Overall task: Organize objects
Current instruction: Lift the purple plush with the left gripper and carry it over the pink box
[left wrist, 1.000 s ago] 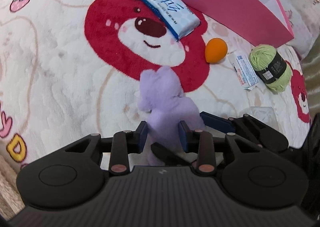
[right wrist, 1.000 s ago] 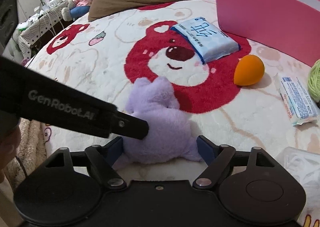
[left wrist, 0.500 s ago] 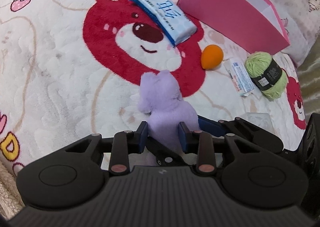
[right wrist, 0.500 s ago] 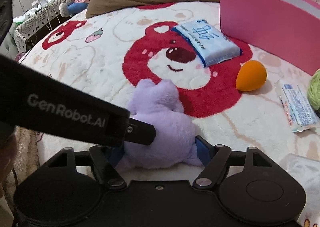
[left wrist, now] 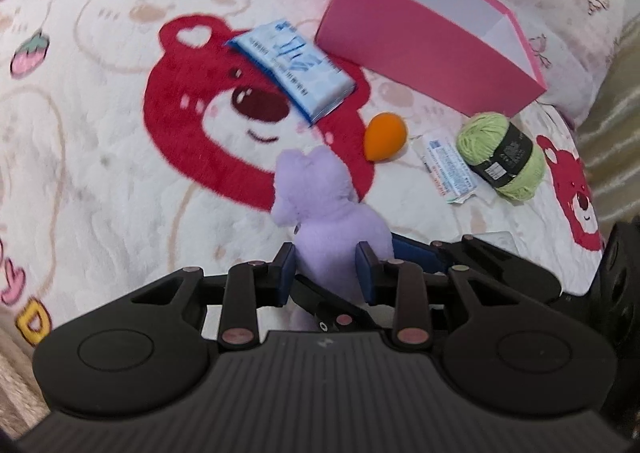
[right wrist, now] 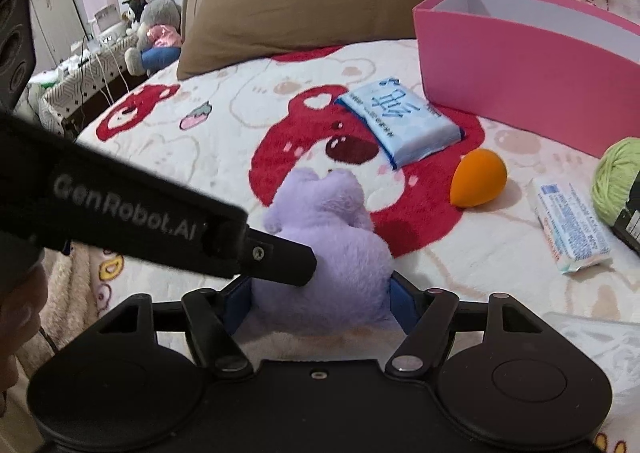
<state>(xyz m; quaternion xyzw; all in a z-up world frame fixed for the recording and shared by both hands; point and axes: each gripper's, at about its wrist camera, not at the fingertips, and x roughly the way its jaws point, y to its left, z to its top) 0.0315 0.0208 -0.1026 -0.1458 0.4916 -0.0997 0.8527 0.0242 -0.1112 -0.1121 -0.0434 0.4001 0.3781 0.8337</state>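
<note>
Bedspread [right wrist: 168, 157] with red bears; both sets of jaws clench the purple plush [left wrist: 336, 221].

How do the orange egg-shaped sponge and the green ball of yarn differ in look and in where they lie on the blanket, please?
The orange sponge is smooth, bare and pointed at one end; the green yarn is a wound, stringy skein with a dark paper band round it. The sponge lies at the edge of the printed red bear; the yarn lies farther right, beyond the small white packet, nearer the open end of the pink box. Both lie loose on the blanket, in no gripper.
</note>
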